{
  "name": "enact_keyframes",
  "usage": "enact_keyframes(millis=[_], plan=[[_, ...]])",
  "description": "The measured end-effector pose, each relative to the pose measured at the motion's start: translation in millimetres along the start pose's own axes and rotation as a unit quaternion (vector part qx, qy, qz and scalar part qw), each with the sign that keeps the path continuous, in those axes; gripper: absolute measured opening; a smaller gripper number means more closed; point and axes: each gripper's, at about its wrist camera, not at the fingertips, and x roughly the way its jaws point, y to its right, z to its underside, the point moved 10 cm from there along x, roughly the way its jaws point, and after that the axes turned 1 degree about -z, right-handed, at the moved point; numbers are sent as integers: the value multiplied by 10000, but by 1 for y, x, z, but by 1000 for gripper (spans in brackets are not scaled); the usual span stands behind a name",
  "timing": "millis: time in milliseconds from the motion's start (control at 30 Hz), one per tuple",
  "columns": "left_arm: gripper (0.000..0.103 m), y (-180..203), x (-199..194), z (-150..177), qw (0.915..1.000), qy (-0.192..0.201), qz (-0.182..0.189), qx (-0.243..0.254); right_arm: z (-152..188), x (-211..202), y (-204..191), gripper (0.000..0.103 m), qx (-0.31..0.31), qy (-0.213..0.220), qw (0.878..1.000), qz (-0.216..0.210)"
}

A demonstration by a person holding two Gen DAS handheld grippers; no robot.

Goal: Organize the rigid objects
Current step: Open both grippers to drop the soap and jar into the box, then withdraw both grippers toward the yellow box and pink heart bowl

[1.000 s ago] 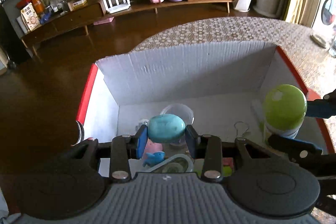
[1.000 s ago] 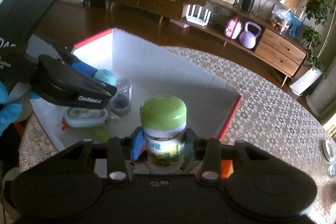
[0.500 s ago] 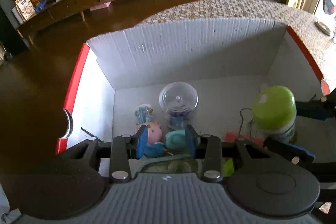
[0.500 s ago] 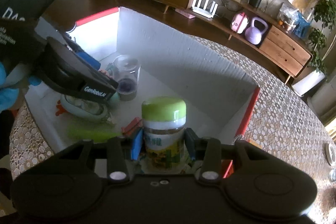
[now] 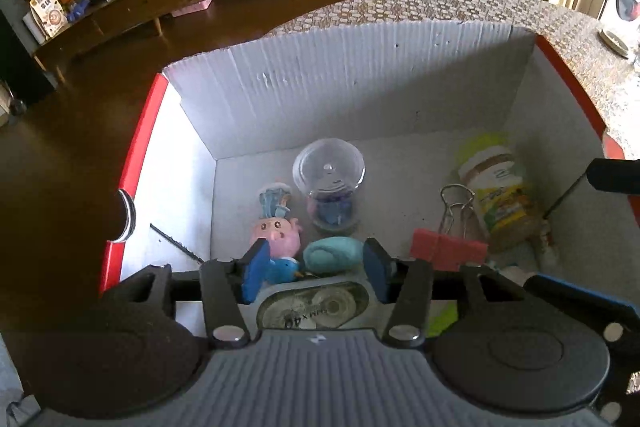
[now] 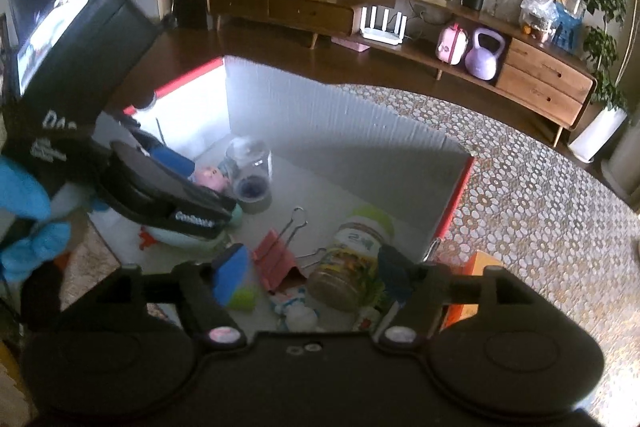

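Both grippers hang over a white cardboard box with red edges [image 5: 360, 91]. My left gripper [image 5: 314, 269] is open; the teal oval object [image 5: 332, 254] lies on the box floor between its fingers. My right gripper [image 6: 310, 277] is open; the green-lidded jar [image 6: 352, 259] lies on its side on the box floor between its fingers, and also shows in the left wrist view [image 5: 500, 195]. The left gripper shows at the left of the right wrist view [image 6: 180, 203].
In the box lie a clear lidded jar [image 5: 330, 183], a pink pig toy [image 5: 276, 231], a red binder clip [image 5: 450, 247], a tape dispenser [image 5: 312, 307] and a green piece [image 6: 240, 297]. The box stands on a patterned tabletop [image 6: 540, 211]. An orange item [image 6: 468, 287] lies beside the box.
Both grippers lowered into the box and opened. The teal object and the green-lidded jar were let go; the jar now lies tipped on its side.
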Motion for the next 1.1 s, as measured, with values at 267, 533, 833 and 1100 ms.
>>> enact_keyframes(millis=[267,533,833,1100], plan=[[51,-1,-19,5,9998,144,-26,-108,0,-21,-2,86,212,171,9994,-209],[51,2,-45,8,9994,324,-49,-84,3,-43,-7,97,315,292,9985,-328],[68,12,-81,10,9977,665,72,-107,4,-81,-7,102,424,615,9961,-472],[79,31,-111,11,9944,1025,205,-181,24,-117,16,102,632,839,9935,-430]])
